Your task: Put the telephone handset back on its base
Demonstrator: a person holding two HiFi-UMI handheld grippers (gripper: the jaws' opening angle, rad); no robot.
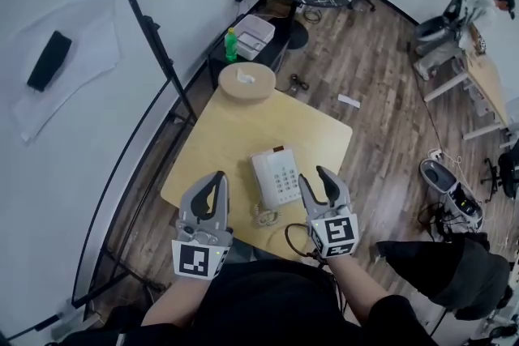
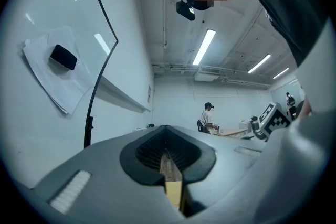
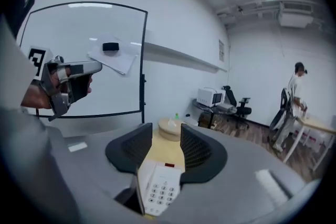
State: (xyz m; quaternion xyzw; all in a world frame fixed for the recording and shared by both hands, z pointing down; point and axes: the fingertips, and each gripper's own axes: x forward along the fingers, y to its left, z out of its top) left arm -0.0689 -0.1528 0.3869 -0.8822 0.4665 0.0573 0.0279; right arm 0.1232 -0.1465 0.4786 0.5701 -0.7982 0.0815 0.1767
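In the head view, a white telephone sits on the wooden counter close to its near edge. The handset seems to lie along the left side of the base, though the picture is too small to be sure. A coiled cord rests at the near edge just in front of the telephone. A round wooden stand sits at the far corner. The left hand-held gripper hangs over the near edge to the left of the telephone, with its jaws pressed together. The right hand-held gripper is just beside the telephone's right side, with its jaws spread.

In the left gripper view, the left hand-held gripper points upward into the room. Its jaws are pressed together with nothing between them, and only a thin strip of counter shows below.

In the right gripper view, the right hand-held gripper stands with its jaws apart and holds nothing. The telephone's keypad shows low between the jaws, and the counter stretches beyond it to the round stand.
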